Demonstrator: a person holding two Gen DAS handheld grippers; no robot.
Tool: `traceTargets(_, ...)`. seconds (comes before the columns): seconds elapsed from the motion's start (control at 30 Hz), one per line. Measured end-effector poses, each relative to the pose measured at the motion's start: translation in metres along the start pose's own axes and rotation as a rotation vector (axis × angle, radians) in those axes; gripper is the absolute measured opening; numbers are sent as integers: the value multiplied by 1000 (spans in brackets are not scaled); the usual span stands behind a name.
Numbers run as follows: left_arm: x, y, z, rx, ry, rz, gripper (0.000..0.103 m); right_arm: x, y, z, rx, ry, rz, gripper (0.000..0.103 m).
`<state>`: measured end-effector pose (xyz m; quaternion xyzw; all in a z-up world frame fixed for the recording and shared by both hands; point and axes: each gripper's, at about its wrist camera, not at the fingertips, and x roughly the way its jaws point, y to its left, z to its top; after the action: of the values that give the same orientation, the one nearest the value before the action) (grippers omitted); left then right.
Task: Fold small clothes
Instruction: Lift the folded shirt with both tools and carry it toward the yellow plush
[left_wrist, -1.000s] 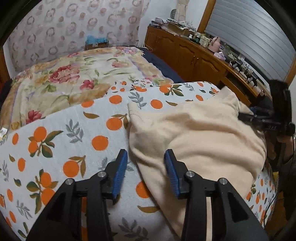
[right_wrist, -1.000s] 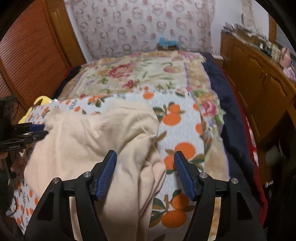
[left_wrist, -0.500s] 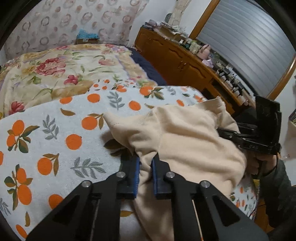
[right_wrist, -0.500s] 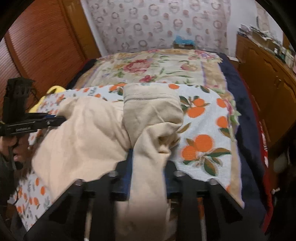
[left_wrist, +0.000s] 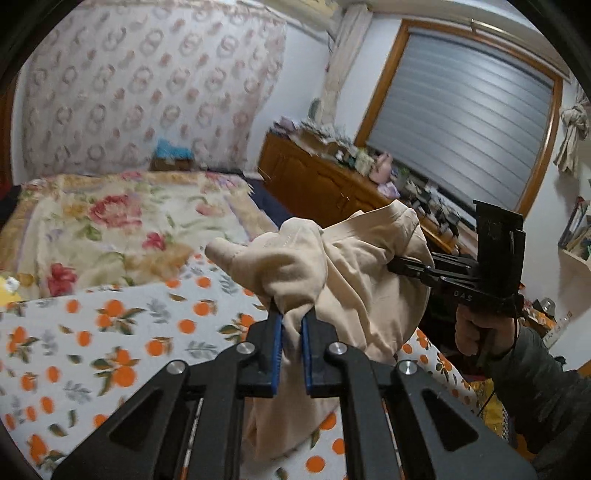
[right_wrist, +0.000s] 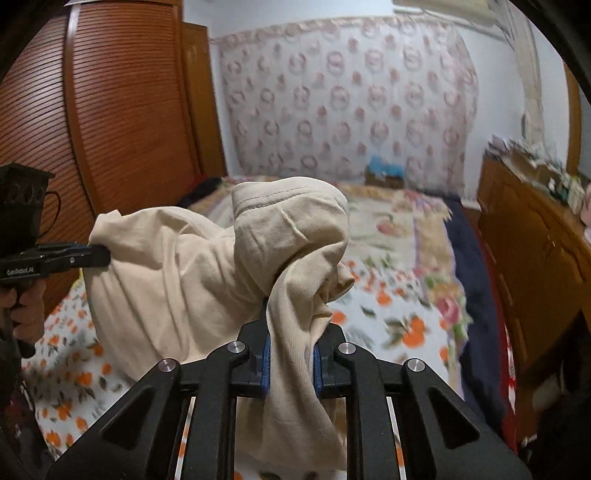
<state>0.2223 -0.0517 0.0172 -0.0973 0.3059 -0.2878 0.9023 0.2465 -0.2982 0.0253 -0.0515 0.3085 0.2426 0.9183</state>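
Observation:
A cream-coloured small garment (left_wrist: 343, 266) hangs bunched above the orange-print bed cover (left_wrist: 110, 332), held up at two places. My left gripper (left_wrist: 291, 317) is shut on one bunched edge, with cloth squeezed between its blue pads. In the right wrist view my right gripper (right_wrist: 291, 325) has a thick fold of the garment (right_wrist: 184, 277) between its pads, and its jaws are still closing on it. Each view shows the other gripper at the far side of the cloth: the right gripper (left_wrist: 395, 264) and the left gripper (right_wrist: 101, 256).
A floral blanket (left_wrist: 110, 221) covers the far half of the bed. A wooden dresser (left_wrist: 314, 184) crowded with small items runs along the right side below a shuttered window. A slatted wooden wardrobe door (right_wrist: 110, 110) stands to the left. A person's hand (left_wrist: 476, 328) grips the right handle.
Both grippers closed on the garment where it lay on the bed, then lifted it; the cloth now hangs off the cover. Both views tilted upward toward the wall.

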Motion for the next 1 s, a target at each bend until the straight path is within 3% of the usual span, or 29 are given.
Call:
traceTargets(0.27, -86, 48, -23, -59, -119, 151, 5, 35, 76, 50, -150, -44, 120, 14)
traceTargets(0.53, -151, 120, -71, -168, -182, 348, 5, 120, 189, 104, -344, -22, 273, 14)
traceTargets(0.77, -163, 179, -119, -257, -166, 501, 5, 210, 288, 121, -494, 44, 350, 14)
traceTargets(1.0, -163, 205, -152, -343, -135, 539, 6, 284, 343, 121, -572, 128, 393, 14)
